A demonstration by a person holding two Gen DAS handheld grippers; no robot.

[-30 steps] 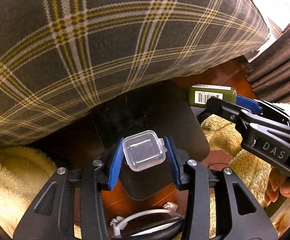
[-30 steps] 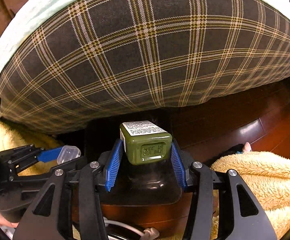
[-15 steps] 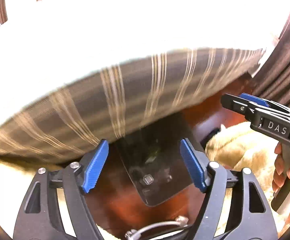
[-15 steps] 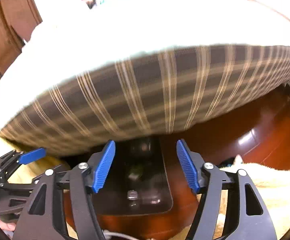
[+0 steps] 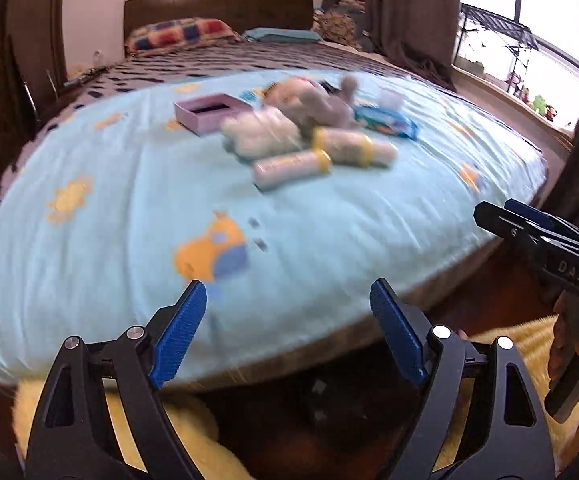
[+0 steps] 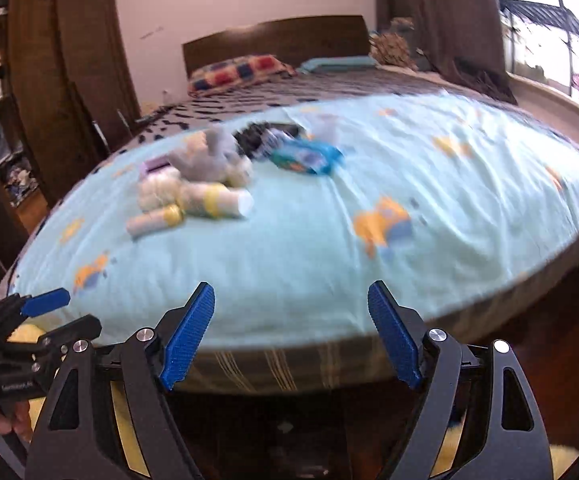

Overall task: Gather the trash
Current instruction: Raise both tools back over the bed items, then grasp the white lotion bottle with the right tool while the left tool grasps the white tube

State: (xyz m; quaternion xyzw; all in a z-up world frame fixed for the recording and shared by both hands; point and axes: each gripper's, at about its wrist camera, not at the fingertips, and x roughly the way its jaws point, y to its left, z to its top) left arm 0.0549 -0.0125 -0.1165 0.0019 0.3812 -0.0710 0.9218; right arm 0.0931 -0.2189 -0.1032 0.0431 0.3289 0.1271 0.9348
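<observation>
My left gripper [image 5: 286,292] hangs over the foot of the bed with its jaws opening and nothing between them. My right gripper [image 6: 291,292] is level with it, jaws also opening and empty; it shows at the right edge [image 5: 505,216] of the left wrist view. Below both lies a dark bin [image 5: 321,396], dim and blurred. On the light blue sheet [image 5: 129,220] lie a purple box [image 5: 209,112], a white fluffy thing [image 5: 261,134], a grey plush toy [image 5: 321,108], two tubes with yellow bands [image 5: 289,166], and a blue wrapper pack [image 5: 385,122].
A yellow fluffy rug [image 5: 501,332] covers the wood floor [image 6: 549,360] by the bed's foot. A tall wardrobe [image 6: 49,100] stands at the left, with curtains [image 5: 409,20] and a bright window [image 5: 549,40] at the right. Pillows [image 5: 177,34] lie against the headboard.
Both grippers let go: the clear plastic box and the green box dropped into the dark bin. Both jaws opened wide, rose and tilted up, so the bed's top came into view.
</observation>
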